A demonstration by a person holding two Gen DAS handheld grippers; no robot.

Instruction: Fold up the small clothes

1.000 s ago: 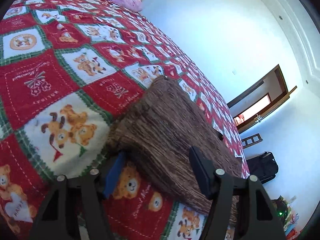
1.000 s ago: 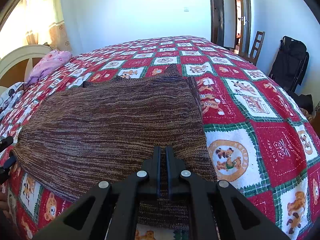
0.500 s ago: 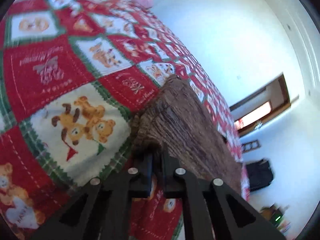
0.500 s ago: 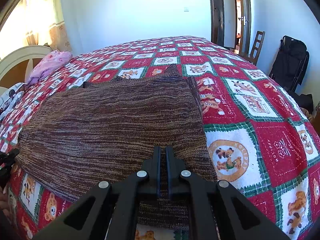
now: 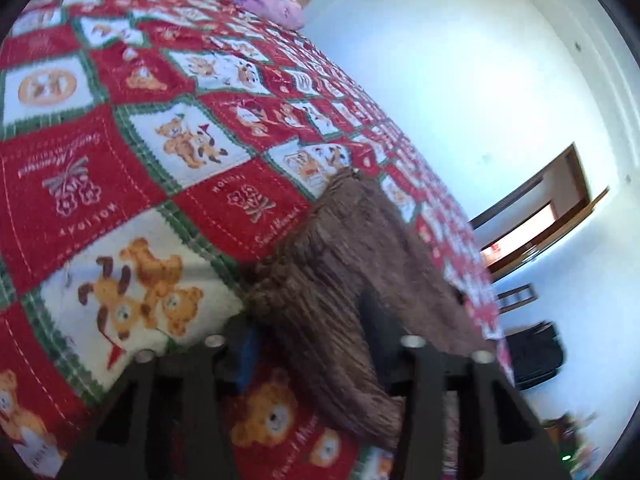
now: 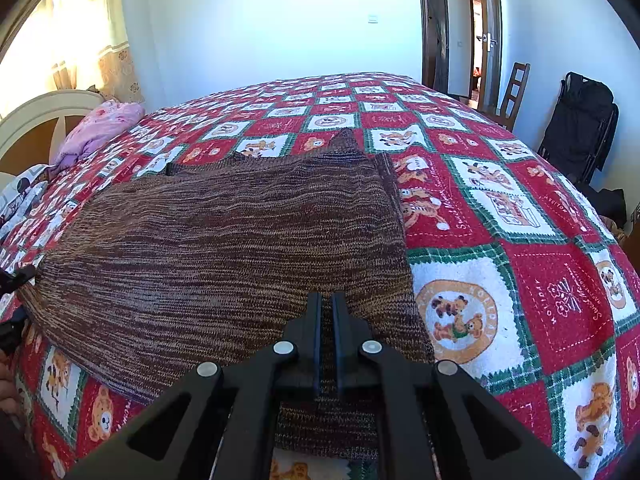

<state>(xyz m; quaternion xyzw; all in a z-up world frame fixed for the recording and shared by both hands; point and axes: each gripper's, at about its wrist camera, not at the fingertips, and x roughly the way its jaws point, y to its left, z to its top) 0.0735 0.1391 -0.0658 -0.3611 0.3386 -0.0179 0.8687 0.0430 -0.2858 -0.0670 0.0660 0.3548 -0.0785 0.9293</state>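
**One brown knit on the bed, one claw clamped, one spread**

You have a single garment in play: one brown knit garment (image 6: 224, 240), marled in dark and tan yarn with fine horizontal ribbing, lying mostly flat across the bed; its far edge ends in a narrow pointed strip. Your right claw (image 6: 326, 320) has its two black fingers drawn together, pinching the near hem of the knit; your left claw (image 5: 308, 328) has its fingers spread apart, straddling the bunched corner of the same knit, one finger on each side of the fabric; that view is blurred, so you cannot tell whether either finger touches the cloth. The patchwork quilt (image 6: 500, 216) covers the whole bed: red, white and green squares with teddy bears and stitched lettering, soft and slightly puckered. At the head end you see one pink bundle of fabric (image 6: 100, 124) beside a pale curved headboard (image 6: 36, 116). The room has white walls, one wooden chair (image 6: 516, 88), one black bag (image 6: 580, 120) against the wall, and a doorway (image 6: 478, 32) standing open.
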